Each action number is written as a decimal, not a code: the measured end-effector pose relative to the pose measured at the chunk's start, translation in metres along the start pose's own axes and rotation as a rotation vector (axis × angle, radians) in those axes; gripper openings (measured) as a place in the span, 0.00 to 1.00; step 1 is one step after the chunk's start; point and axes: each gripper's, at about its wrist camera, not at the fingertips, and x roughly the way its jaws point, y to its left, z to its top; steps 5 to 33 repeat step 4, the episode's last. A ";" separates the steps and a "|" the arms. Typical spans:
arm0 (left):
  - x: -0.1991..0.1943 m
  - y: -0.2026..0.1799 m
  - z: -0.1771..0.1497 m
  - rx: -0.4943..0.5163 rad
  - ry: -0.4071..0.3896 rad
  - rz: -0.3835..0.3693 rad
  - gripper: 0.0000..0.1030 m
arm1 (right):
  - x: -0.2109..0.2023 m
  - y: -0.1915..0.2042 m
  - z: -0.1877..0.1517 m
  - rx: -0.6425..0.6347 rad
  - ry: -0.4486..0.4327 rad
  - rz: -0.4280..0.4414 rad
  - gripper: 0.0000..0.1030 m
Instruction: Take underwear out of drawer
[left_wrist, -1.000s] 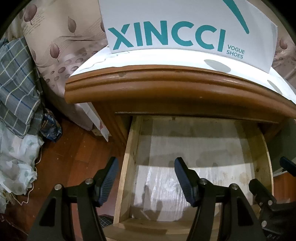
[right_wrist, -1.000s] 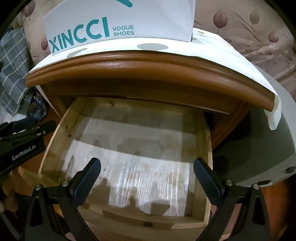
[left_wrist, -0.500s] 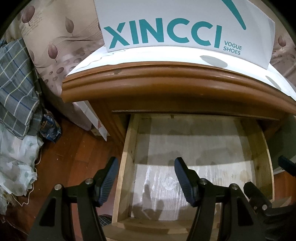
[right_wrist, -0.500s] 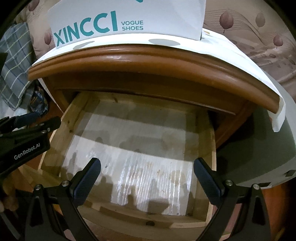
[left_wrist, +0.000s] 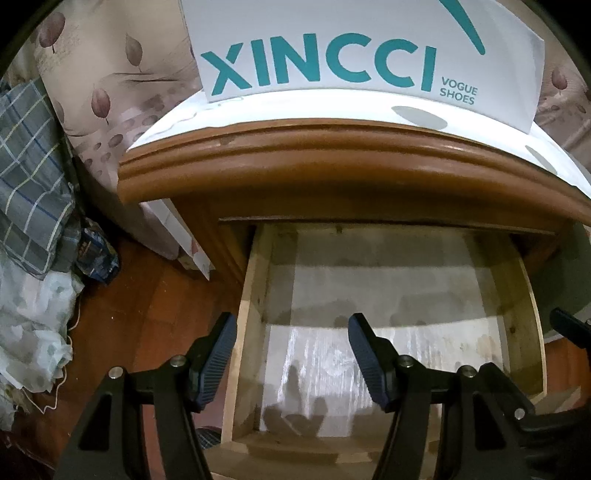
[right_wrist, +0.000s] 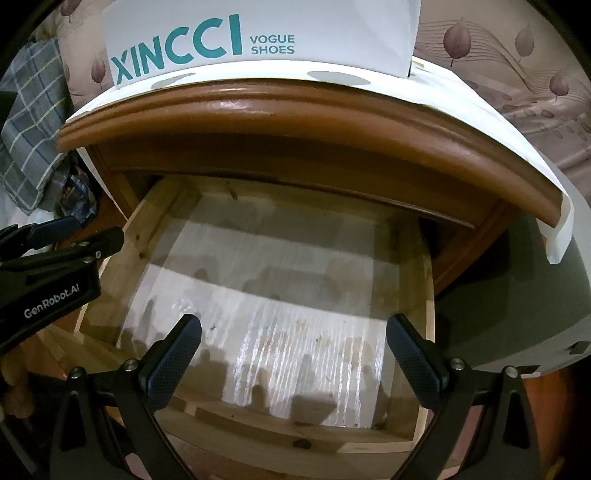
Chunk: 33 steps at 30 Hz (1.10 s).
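The pale wooden drawer of a brown nightstand stands pulled out. Its white-lined floor shows nothing lying on it; no underwear is in sight in either view. My left gripper is open and empty, straddling the drawer's left wall above its front part. It also shows at the left of the right wrist view. My right gripper is open wide and empty, above the drawer's front edge. Its fingertip shows at the right edge of the left wrist view.
A white XINCCI shoe box stands on the nightstand top. A plaid cloth and white fabric lie on the floor to the left. A grey-white object stands right of the drawer.
Both grippers have drifted slightly: the scene has slid down a little in both views. Both stay open and empty.
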 end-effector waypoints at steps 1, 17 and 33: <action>0.000 0.000 0.000 0.001 0.002 -0.003 0.62 | 0.000 0.000 0.000 -0.001 0.001 0.000 0.96; -0.001 -0.001 -0.001 0.006 -0.003 0.001 0.62 | 0.001 0.001 0.000 -0.004 0.003 0.000 0.96; -0.001 -0.001 -0.001 0.006 -0.003 0.001 0.62 | 0.001 0.001 0.000 -0.004 0.003 0.000 0.96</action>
